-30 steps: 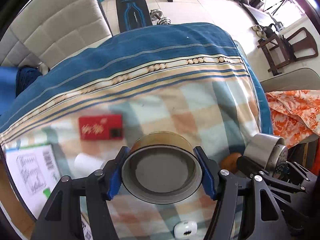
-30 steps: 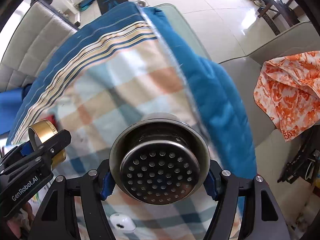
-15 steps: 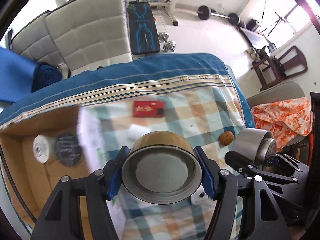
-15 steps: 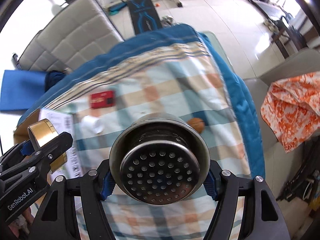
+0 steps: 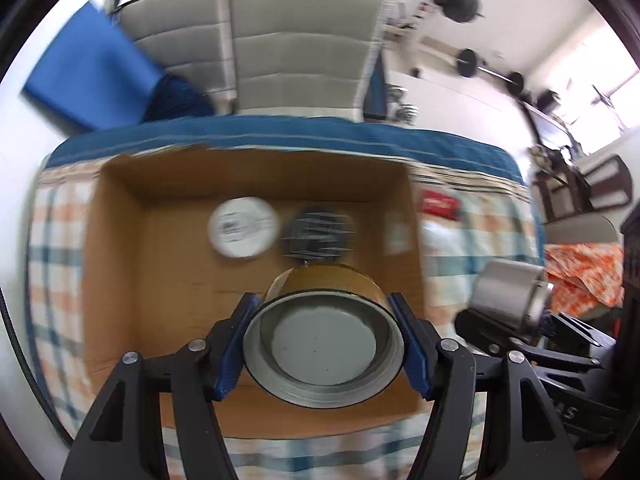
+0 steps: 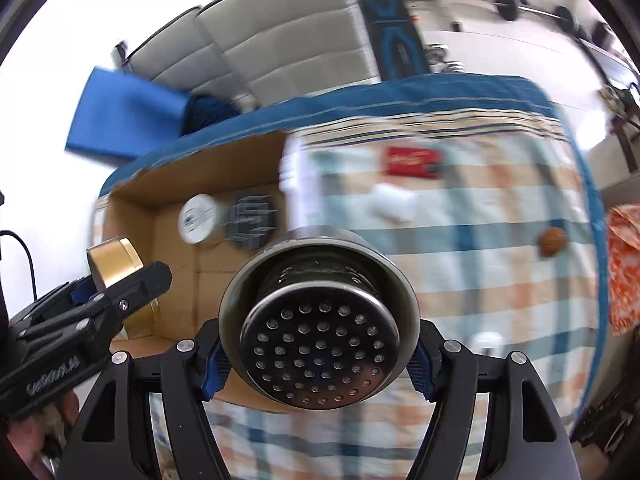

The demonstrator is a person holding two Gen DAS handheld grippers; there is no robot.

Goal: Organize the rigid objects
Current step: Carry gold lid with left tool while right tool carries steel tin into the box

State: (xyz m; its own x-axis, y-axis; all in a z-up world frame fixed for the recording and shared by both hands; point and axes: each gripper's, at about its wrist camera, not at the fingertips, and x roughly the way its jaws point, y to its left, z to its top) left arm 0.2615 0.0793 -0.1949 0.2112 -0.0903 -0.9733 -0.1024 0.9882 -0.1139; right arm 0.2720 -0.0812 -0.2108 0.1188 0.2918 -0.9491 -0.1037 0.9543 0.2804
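Observation:
My left gripper [image 5: 324,344] is shut on a round gold tin [image 5: 324,344], held above the open cardboard box [image 5: 120,240]; it also shows in the right wrist view [image 6: 114,266]. My right gripper [image 6: 318,344] is shut on a steel perforated strainer cup [image 6: 318,344], held above the box's right edge; the cup also shows in the left wrist view [image 5: 510,296]. In the box lie a white round tin [image 5: 242,226] and a dark round object [image 5: 316,232].
On the checked cloth [image 6: 500,280] lie a red packet [image 6: 412,162], a white lump [image 6: 392,202], a brown walnut-like ball [image 6: 552,240] and a small white item [image 6: 486,342]. Grey chairs [image 5: 300,60] stand beyond the table. Orange cloth [image 5: 584,276] lies at the right.
Both grippers have swung left and risen with their loads. The cardboard box, earlier at the left edge, now lies under the left gripper; the red packet has shifted right.

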